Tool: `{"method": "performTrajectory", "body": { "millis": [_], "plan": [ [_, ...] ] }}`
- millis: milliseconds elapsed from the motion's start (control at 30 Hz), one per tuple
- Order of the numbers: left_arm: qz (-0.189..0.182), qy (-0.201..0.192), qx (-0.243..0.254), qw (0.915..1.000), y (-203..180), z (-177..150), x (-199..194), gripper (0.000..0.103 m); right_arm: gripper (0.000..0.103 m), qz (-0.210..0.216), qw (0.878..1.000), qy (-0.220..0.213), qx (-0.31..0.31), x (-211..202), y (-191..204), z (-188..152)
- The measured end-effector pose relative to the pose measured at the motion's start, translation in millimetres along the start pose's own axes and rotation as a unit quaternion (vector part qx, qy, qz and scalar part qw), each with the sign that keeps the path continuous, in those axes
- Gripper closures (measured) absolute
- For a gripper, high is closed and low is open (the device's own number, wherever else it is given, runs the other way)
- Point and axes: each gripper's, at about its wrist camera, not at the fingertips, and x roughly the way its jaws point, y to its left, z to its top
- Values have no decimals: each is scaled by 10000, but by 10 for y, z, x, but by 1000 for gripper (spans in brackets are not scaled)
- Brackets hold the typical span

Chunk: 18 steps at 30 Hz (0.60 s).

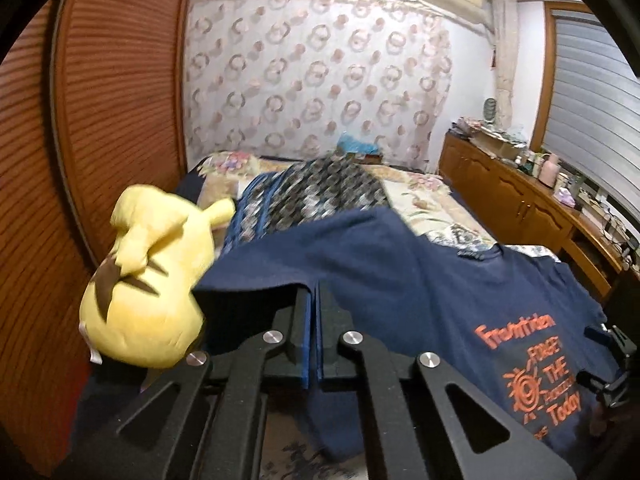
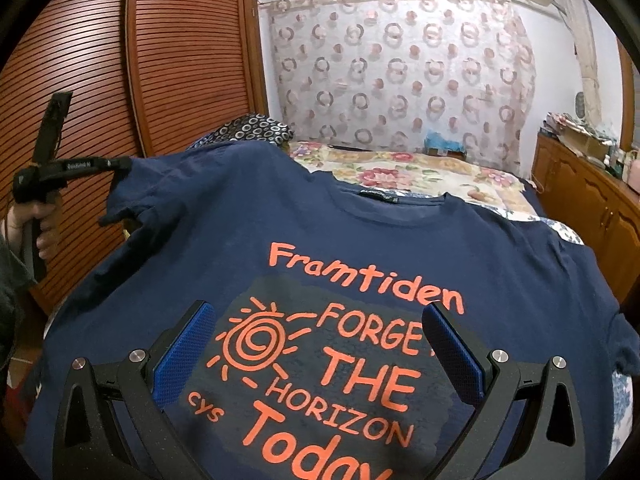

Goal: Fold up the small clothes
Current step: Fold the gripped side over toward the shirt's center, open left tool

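A navy T-shirt [image 2: 360, 224] with orange print lies front up across the bed. In the left wrist view my left gripper [image 1: 314, 292] is shut on a fold of the T-shirt [image 1: 400, 264] at its sleeve edge, and the cloth hangs over the fingertips. The right wrist view shows that left gripper [image 2: 124, 164] pinching the left sleeve, which is raised off the bed, with a person's hand [image 2: 40, 220] on its handle. My right gripper [image 2: 318, 340] is open over the printed chest, its blue pads [image 2: 184, 352] wide apart with nothing between them.
A yellow plush toy [image 1: 148, 280] lies at the bed's left beside a wooden louvred wardrobe [image 1: 100, 120]. A patterned bundle [image 1: 320, 188] sits behind the shirt on the floral bedspread [image 2: 400, 168]. A cluttered wooden sideboard [image 1: 520, 192] runs along the right.
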Motion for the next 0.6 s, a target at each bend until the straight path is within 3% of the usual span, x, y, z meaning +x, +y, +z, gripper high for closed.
{"method": "performTrajectory", "body": {
  "millis": [233, 433, 500, 567, 600],
  "plan": [
    [-429, -168, 501, 9977, -639, 379, 45, 101, 0, -119, 9998, -113, 129, -70, -61, 26],
    [-917, 43, 1077, 9899, -1354, 522, 212, 100, 0, -255, 9991, -186, 268, -127, -84, -28],
    [-906, 145, 1326, 9869, -1546, 485, 241, 78, 0, -288, 9989, -186, 324, -144, -70, -64],
    [-1024, 156, 1479, 9836, -1666, 425, 213, 64, 0, -302, 9988, -167, 359, -156, -40, -80],
    [-1086, 156, 1508, 9825, -1680, 402, 189, 63, 0, -324, 9987, -157, 358, -159, -25, -95]
  ]
}}
